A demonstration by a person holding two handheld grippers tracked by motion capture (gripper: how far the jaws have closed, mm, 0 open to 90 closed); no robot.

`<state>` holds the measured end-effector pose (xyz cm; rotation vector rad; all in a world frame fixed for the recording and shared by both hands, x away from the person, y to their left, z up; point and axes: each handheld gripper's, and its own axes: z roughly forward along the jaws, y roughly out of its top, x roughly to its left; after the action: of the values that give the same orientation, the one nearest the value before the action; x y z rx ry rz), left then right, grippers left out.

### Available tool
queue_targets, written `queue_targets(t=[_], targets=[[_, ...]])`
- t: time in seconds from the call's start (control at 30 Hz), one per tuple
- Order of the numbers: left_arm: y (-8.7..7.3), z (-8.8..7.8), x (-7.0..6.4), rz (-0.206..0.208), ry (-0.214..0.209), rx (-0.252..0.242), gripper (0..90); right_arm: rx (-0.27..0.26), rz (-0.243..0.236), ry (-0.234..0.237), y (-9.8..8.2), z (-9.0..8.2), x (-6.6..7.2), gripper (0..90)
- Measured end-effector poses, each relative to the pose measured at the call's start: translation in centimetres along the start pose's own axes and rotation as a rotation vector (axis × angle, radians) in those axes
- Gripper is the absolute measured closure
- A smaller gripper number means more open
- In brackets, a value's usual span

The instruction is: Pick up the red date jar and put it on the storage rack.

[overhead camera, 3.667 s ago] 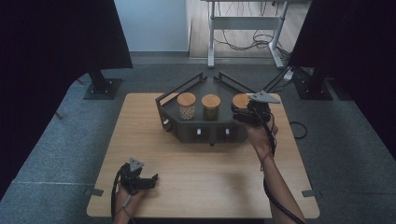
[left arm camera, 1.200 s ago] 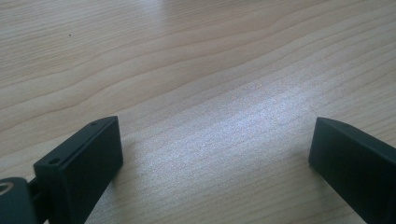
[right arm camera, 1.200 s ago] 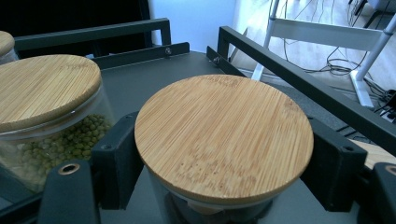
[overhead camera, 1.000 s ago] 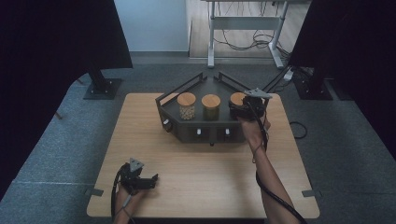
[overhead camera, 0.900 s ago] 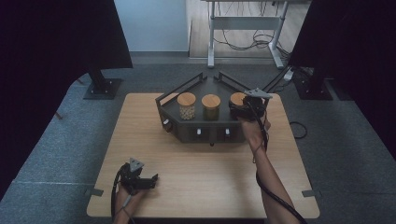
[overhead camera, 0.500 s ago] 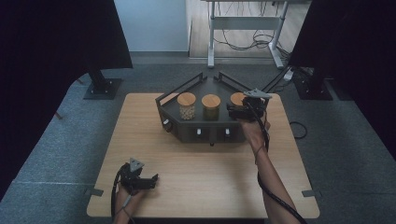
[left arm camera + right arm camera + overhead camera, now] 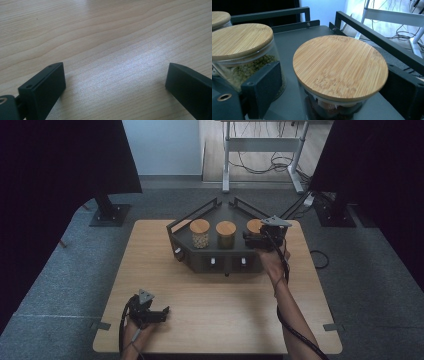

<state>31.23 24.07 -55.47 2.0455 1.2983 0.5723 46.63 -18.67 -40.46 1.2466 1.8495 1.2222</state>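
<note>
The right claw (image 7: 332, 82) has just been opening — its jaws flank the rightmost jar (image 7: 340, 72) on the rack (image 7: 220, 257), pads apart from the glass. The high view adds the left claw (image 7: 162, 312) — wide open, empty, on the worktop (image 7: 215, 310).

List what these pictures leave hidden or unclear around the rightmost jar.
- Rightmost jar: right gripper view; wooden lid covers the contents, and the bottom edge cuts off the base.
- Right tool: high view; too small to tell pad contact.
- Leftmost jar: right gripper view; cut off by the left edge.
</note>
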Motion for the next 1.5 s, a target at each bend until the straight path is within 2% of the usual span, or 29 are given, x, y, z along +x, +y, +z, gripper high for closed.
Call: queue_targets(t=[0.6,1.5], targets=[[0.0,0.0,0.0,0.0,0.0,0.0,2.8,-0.036,-0.012,0.013,0.0,-1.6,0.0,7.9],[0.0,0.0,0.0,0.0,0.001,-0.002,2.8,-0.06,-0.034,-0.008,-1.1,-4.1,-0.2,8.5]])
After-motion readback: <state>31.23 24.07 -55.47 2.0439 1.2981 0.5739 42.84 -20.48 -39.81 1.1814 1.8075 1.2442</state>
